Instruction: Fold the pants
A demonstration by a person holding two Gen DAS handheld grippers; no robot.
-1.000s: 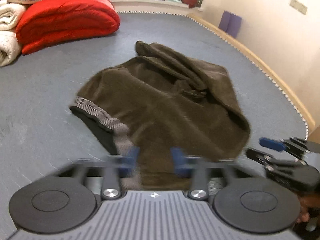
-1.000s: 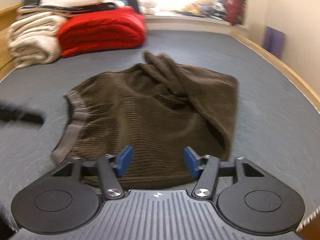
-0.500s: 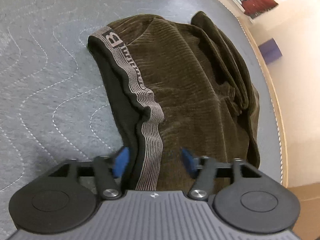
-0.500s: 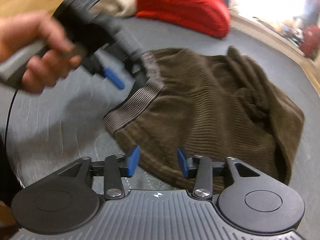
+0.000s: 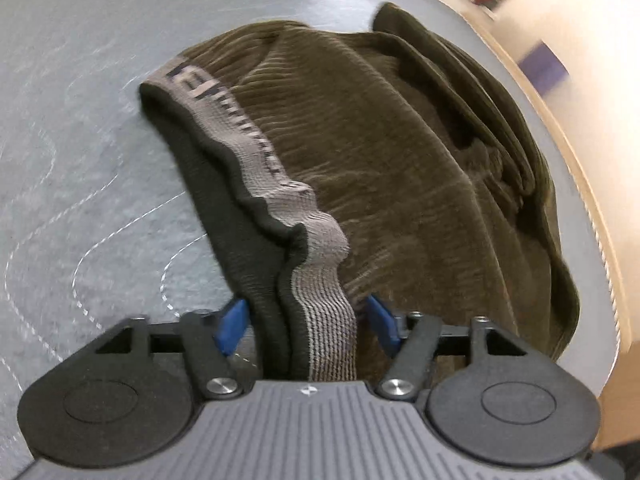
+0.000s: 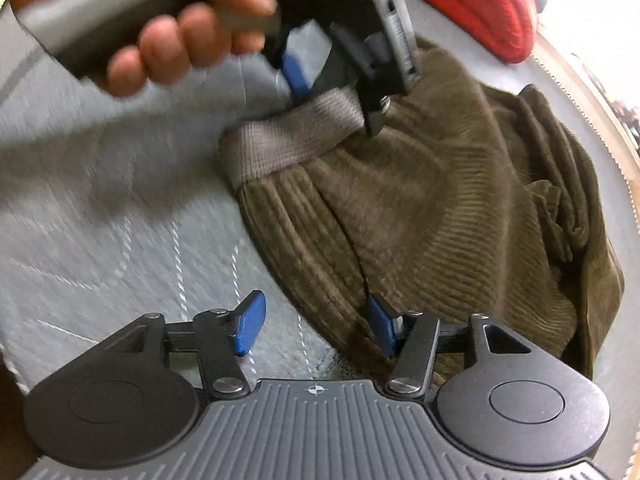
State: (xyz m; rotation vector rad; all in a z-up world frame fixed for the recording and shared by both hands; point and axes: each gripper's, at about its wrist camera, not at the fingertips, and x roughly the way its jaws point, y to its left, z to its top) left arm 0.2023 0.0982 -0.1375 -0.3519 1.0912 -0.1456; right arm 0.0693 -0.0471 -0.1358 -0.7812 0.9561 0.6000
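Brown corduroy pants lie crumpled on a grey quilted mattress. Their grey elastic waistband with dark lettering runs toward me. My left gripper straddles the near end of that band. Its jaws are closing, and the right pad stands a little off the cloth. In the right wrist view a hand holds the left gripper over the waistband. My right gripper hangs low over the pants' near side edge. Its jaws are opening; the right pad is above the corduroy, the left above bare mattress.
A folded red blanket lies at the far end of the mattress. A pale wooden rim borders the mattress on the right, with a wall and a purple object beyond. Grey mattress stretches left of the pants.
Both grippers have dropped close to the pants' waistband end. The left one opened and now straddles the waistband. The right one rolled, and the hand with the left gripper came into its view.
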